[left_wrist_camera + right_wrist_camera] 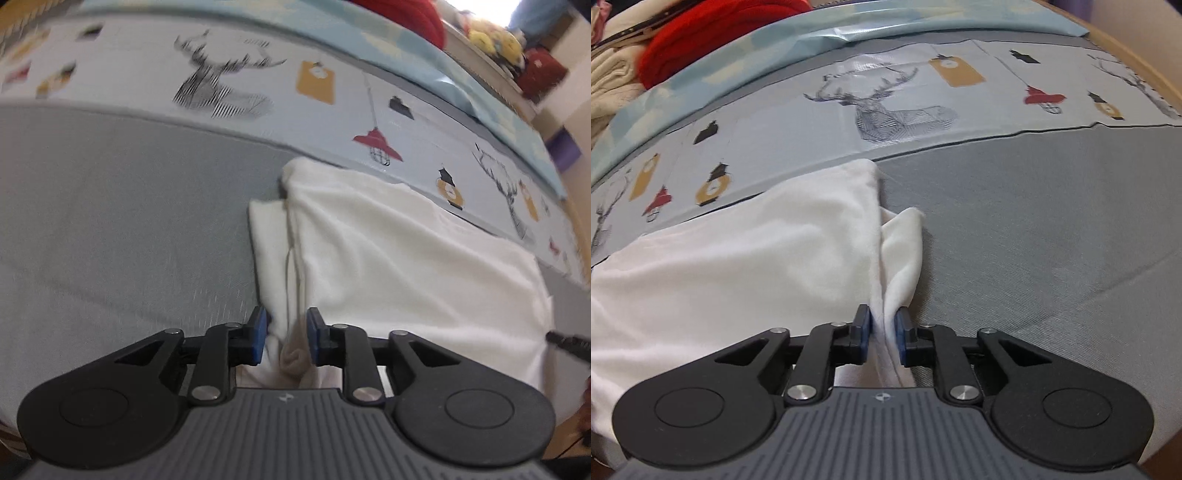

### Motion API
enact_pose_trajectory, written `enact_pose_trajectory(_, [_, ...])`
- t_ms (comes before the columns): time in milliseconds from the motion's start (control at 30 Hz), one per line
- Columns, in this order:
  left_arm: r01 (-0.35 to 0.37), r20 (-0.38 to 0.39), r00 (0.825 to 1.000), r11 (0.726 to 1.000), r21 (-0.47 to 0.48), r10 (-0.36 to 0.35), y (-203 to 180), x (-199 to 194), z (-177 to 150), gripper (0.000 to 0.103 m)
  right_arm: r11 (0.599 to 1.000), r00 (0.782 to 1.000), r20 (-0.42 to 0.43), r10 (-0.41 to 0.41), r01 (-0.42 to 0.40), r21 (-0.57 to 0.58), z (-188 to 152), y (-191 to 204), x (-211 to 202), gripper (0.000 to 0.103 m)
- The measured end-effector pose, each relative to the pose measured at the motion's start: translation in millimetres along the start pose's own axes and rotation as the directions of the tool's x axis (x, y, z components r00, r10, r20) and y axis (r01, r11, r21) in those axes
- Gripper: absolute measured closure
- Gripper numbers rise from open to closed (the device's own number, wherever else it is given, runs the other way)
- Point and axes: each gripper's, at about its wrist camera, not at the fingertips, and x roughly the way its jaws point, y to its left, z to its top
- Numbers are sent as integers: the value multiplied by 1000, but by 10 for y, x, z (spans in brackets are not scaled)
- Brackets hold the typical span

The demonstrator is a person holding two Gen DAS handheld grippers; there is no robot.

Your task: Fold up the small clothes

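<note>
Left tongs (284, 338): nearly closed, the blue pads pinching a bunched near corner of the white garment (406, 258).
Right tongs (882, 334): narrowed tight on the garment's opposite near corner, a thin ridge of cloth gathered between the pads.
Garment: spread flat on the grey cover (1034, 221), both near corners gripped; a loose flap (905, 243) sticks out beside the right-hand grip.
Far edge: reaches the strip of deer-and-lantern printed cloth (332, 107).
Beyond: a pale blue sheet (738, 62) and a red heap (713, 33).
Risk: judged likely that the loose flap folds under crookedly if both corners are carried forward, or that a thin pinch slips from either grip and skews the fold.
</note>
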Motion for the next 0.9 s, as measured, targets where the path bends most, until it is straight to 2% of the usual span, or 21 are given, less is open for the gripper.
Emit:
enact_pose_trajectory(67, [30,-38,999,999,-27,-31,76,39,-23,64,1000,1000,6,8,-8,11,-24,-45,-53,81])
enact_pose_trajectory(200, [5,-57,998,1000,23,-4,49,26,-100,53,1000,1000,9,4,-4,30,-88,-172,-153,73])
enact_pose_trajectory(467, [-28,-104,994,999,31,31,-11,154,-167,44,997,999,41,-6,3,82,-156,-413,-408,72])
enact_pose_trajectory(533, [-46,-125,991,998,36,50,-3,205,-184,39,997,998,68,-12,7,77,-162,-451,-528,72])
enact_pose_trajectory(667, [-71,-172,982,995,69,82,-6,325,-229,38,1000,987,163,10,-12,16,-133,-543,-914,72])
enact_pose_trajectory(700, [-77,-167,982,993,92,91,-33,339,-227,39,1000,982,190,9,-7,-12,-144,-556,-999,71])
enact_pose_trajectory(767, [-81,-154,983,988,133,102,-93,352,-235,49,998,972,234,-9,22,-53,-200,-604,-1102,69])
enact_pose_trajectory(833, [-53,-149,986,989,140,74,-135,346,-234,78,999,972,232,-25,35,-41,-271,-673,-1107,69])
enact_pose_trajectory(900, [-53,-139,988,990,133,72,-164,321,-229,84,999,975,222,-21,27,-27,-289,-725,-1108,69])
